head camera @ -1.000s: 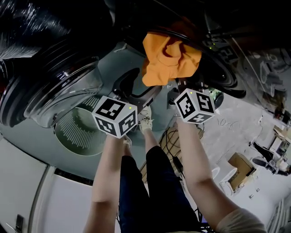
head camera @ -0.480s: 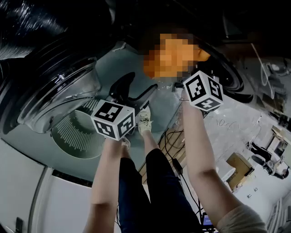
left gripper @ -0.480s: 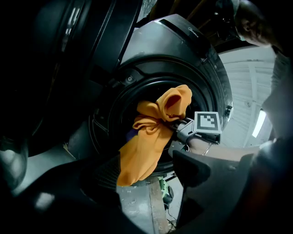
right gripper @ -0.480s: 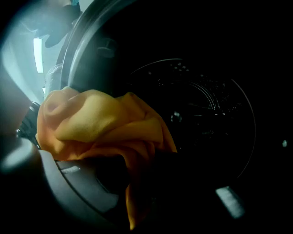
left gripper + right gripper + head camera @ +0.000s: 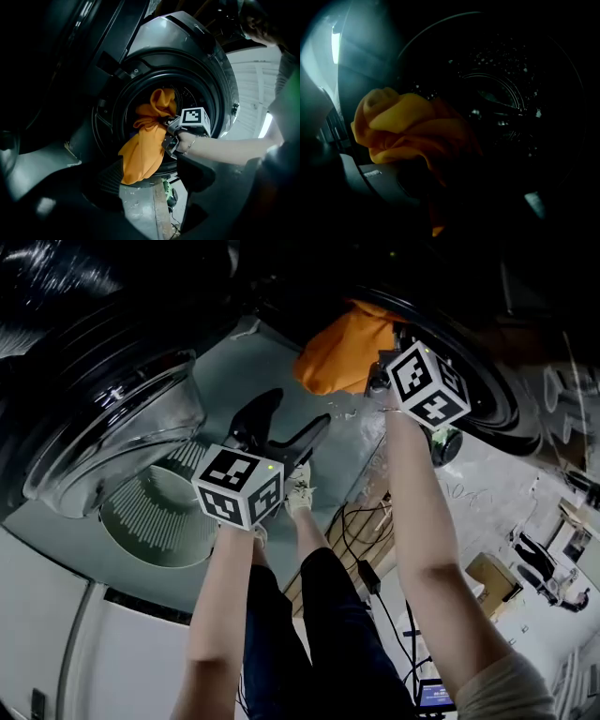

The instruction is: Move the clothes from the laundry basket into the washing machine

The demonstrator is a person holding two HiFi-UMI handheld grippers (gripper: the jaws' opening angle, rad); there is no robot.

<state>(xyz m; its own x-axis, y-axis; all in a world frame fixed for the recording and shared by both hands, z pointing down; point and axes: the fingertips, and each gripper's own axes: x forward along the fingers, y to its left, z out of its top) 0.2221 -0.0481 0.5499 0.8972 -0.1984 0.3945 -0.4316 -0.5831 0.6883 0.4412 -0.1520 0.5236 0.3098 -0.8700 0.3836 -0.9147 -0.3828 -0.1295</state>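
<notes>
Orange cloth drapes over the washer mouth, partly inside the drum, pinched in the outstretched right gripper; left gripper sits lower, jaws apart, empty

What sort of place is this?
Probably a laundry corner in a workshop or lab: a front-loading washing machine taking an orange garment, loose cables on the bare floor, and a cardboard box.
</notes>
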